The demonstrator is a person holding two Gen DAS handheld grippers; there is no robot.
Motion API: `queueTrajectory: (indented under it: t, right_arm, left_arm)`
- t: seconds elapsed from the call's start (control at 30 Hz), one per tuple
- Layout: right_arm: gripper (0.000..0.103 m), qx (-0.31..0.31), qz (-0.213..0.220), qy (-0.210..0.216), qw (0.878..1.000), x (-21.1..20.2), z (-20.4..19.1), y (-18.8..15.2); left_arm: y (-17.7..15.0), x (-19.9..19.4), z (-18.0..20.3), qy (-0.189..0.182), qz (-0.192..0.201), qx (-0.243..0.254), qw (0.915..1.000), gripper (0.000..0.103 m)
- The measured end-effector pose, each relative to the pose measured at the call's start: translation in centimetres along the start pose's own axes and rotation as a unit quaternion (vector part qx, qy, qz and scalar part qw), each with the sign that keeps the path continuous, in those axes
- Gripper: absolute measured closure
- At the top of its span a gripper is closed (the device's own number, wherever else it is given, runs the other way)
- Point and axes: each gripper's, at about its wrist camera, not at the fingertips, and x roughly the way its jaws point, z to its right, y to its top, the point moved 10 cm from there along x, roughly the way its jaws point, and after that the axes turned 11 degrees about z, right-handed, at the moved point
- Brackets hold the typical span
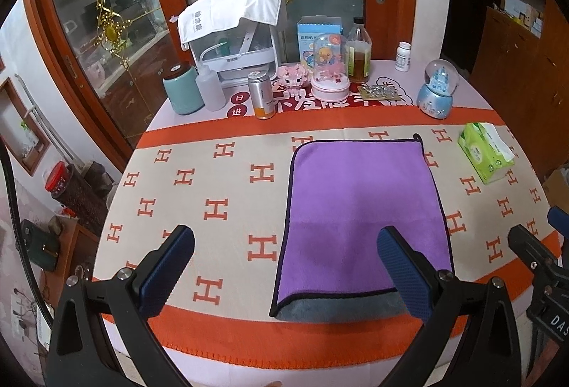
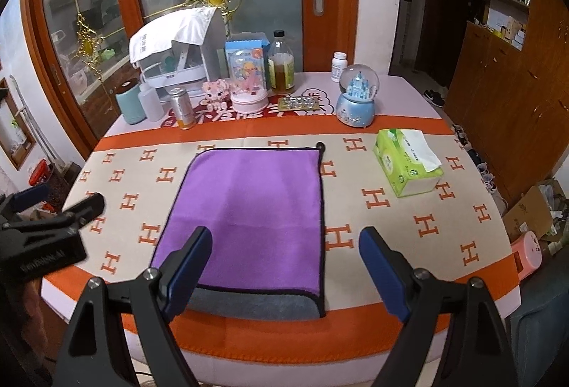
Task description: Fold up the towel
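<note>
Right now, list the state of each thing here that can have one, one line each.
Towel: flat on the table, purple side up, grey underside showing at the near edge.
Left tool: open, holding nothing.
Right tool: open, holding nothing.
Tissue pack: open, a sheet sticking out.
Brown bottle: capped, partly full.
White pill bottle: capped.

The purple towel (image 1: 362,209) (image 2: 249,213) lies flat, folded, grey underside showing along its near edge.
</note>
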Motion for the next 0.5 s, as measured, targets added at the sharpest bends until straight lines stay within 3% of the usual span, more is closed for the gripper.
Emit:
queueTrajectory:
  t: [0.13,0.23,0.37,0.5]
  right_arm:
    - [0.018,-0.003,-0.004,-0.001,1.0,1.4,1.0,-0.5]
    - [0.018,0.0,-0.011,0.001,1.0,2.6,1.9,-1.3]
    - [0.018,-0.006,-0.024,0.007,1.0,4.3,2.9,-2.6]
    - [0.018,-0.029,-0.038,0.029,0.998,5.8,3.4,-4.2]
  left_arm:
    - [-0.8,2.2,-0.8,-0.02,-0.028,-0.029,0.999,0.001]
    - [-1.8,3.8,-1.8,-0.013,-0.041,-0.033,0.9985,0.001]
    - [-3.4,6.1,-2.5,-0.005,-0.063,0.004,0.998,0.001]
    - [-5.9,7.9,-1.8,-0.049,-0.089,0.044,0.9939,0.001]
